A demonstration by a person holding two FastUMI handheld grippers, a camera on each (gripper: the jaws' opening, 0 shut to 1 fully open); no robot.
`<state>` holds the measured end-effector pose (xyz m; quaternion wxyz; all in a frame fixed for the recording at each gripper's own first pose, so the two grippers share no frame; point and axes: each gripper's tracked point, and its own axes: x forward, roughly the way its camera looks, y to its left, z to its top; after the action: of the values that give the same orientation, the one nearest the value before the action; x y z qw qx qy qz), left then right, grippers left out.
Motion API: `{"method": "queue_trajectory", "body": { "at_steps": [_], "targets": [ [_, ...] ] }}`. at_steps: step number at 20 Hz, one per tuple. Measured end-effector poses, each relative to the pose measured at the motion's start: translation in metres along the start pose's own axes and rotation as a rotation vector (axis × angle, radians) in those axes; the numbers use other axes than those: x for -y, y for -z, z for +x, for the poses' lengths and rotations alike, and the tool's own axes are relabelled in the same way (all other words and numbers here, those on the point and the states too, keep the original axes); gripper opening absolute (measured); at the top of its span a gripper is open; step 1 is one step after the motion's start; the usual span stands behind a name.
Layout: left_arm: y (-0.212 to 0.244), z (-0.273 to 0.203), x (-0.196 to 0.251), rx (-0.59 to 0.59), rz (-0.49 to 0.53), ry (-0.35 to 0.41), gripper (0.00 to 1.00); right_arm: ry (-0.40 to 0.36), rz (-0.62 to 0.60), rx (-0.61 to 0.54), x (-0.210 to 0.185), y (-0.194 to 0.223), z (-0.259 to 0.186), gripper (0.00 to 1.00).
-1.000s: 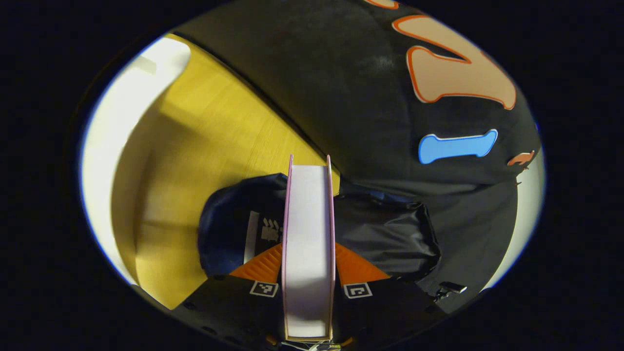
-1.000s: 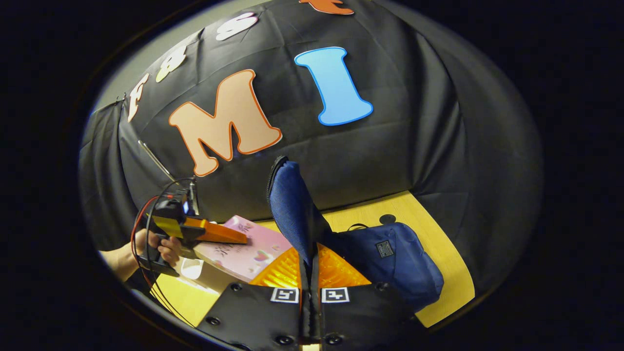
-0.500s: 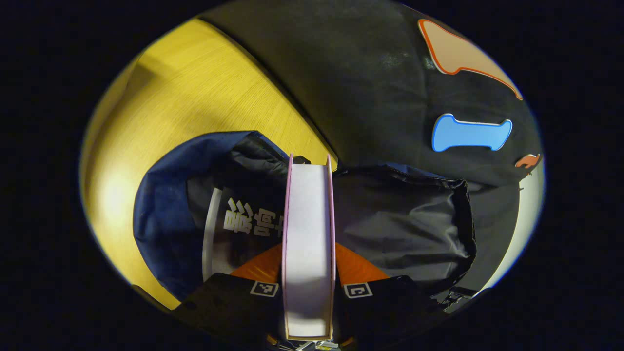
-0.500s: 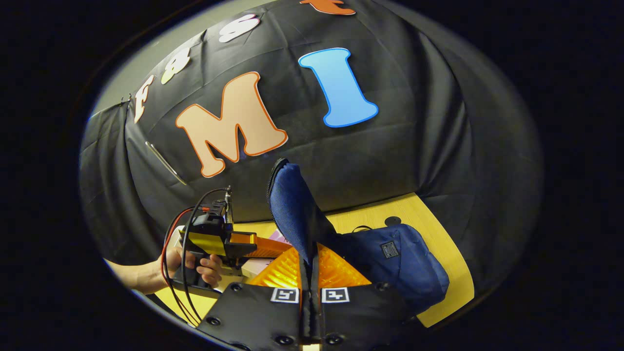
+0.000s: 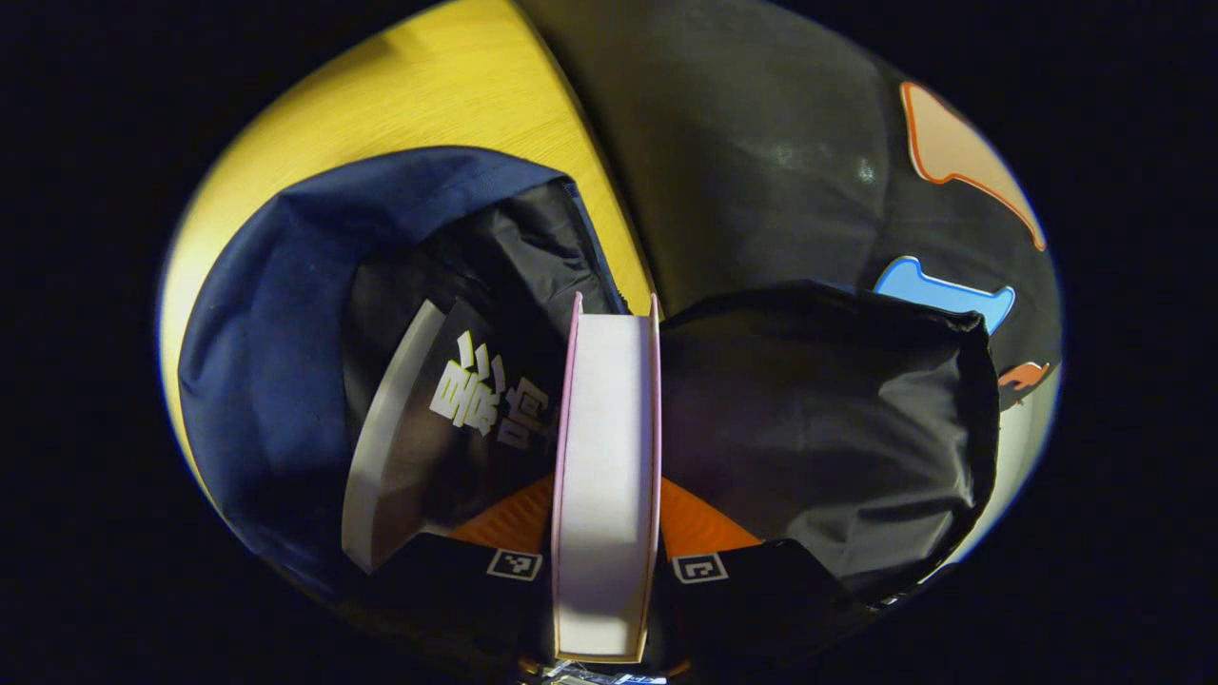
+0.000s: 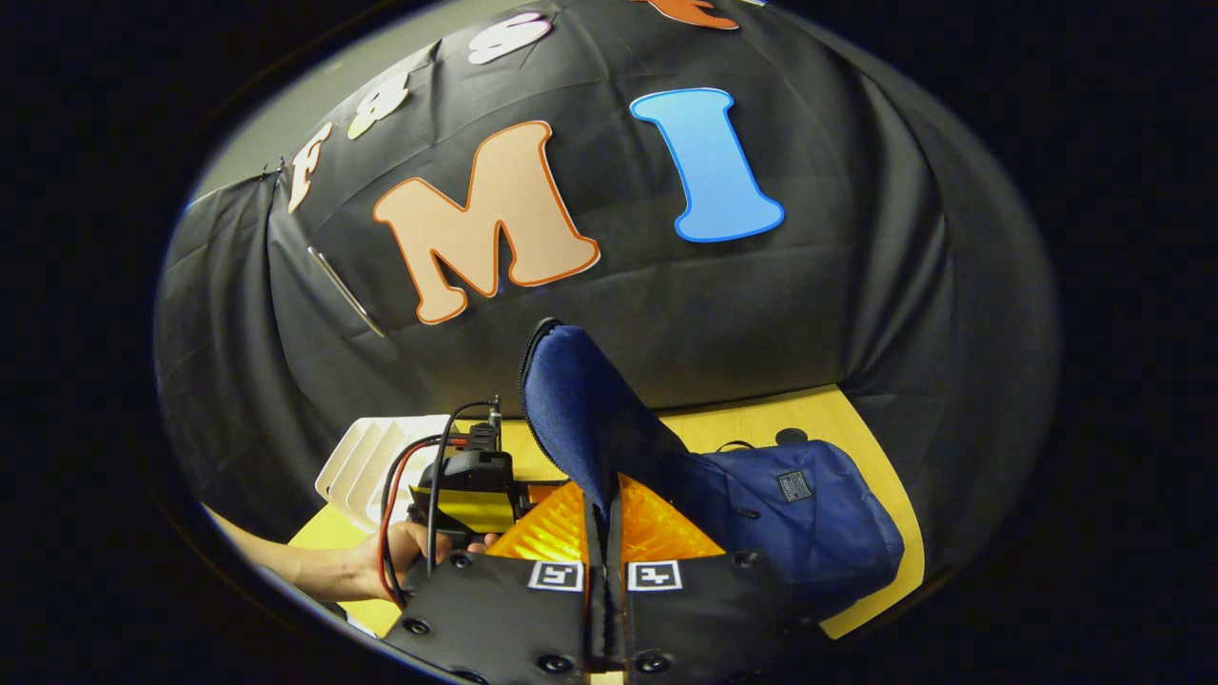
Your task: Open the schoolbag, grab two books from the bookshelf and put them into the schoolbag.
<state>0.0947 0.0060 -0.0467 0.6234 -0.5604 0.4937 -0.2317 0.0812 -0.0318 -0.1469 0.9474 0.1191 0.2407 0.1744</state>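
While the left gripper view is closing in on the schoolbag (image 5: 276,314), the bag's dark opening is growing much larger than it was a moment ago, and the pink-edged book (image 5: 606,476) is now reaching over its mouth. That suggests the second book is about to go in, since a dark book (image 5: 438,419) is already lying inside against the blue wall. The left hand-held gripper (image 5: 606,533) is clamping the pink-edged book between both fingers, spread about the book's thickness. The yellow counter (image 5: 447,86) is showing beyond the bag, toward its far edge.

In the right gripper view, the right hand-held gripper (image 6: 605,518) is pinching the bag's blue flap (image 6: 571,400) with its fingers nearly together, holding it upright so the mouth is staying open. The other gripper (image 6: 471,480), in a hand (image 6: 400,552), is sitting just beside the bag, nearer than before, with the white bookshelf (image 6: 366,461) behind it at the counter's left edge.
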Motion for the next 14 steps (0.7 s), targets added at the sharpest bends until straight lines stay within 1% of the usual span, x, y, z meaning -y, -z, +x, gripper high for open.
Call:
{"method": "queue_trajectory", "body": {
  "at_steps": [3, 5, 6, 7, 8, 9, 10, 11, 12, 14],
  "targets": [
    [0.001, 0.001, 0.004, -0.005, 0.017, -0.006, 0.38, -0.003, 0.012, 0.000, 0.001, 0.000, 0.001, 0.06],
    [0.000, 0.001, 0.006, -0.009, 0.038, -0.014, 0.36, -0.002, 0.013, 0.001, 0.002, 0.000, 0.000, 0.05],
    [0.001, 0.000, 0.006, -0.016, 0.043, -0.029, 0.36, 0.001, 0.012, 0.002, 0.002, 0.000, -0.001, 0.06],
    [0.002, -0.001, 0.003, -0.027, 0.066, -0.070, 0.37, 0.003, 0.014, 0.001, 0.003, -0.001, -0.001, 0.06],
    [0.003, -0.004, -0.005, -0.040, 0.119, -0.134, 0.37, 0.010, 0.016, 0.000, 0.004, 0.000, -0.001, 0.06],
    [-0.002, -0.013, -0.012, -0.041, 0.189, -0.199, 0.43, 0.014, 0.019, -0.003, 0.006, 0.001, -0.001, 0.05],
    [-0.005, -0.017, -0.014, -0.034, 0.276, -0.240, 0.50, 0.016, 0.026, -0.004, 0.006, 0.002, -0.001, 0.03],
    [-0.007, -0.022, -0.017, -0.025, 0.361, -0.283, 0.68, 0.017, 0.031, -0.003, 0.007, 0.002, -0.001, 0.01],
    [-0.010, -0.028, -0.020, -0.022, 0.443, -0.334, 0.69, 0.019, 0.031, -0.002, 0.009, 0.004, -0.001, 0.06],
    [-0.010, -0.038, -0.019, -0.028, 0.601, -0.419, 0.72, 0.023, 0.030, -0.007, 0.009, 0.007, -0.002, 0.01]
  ]
}}
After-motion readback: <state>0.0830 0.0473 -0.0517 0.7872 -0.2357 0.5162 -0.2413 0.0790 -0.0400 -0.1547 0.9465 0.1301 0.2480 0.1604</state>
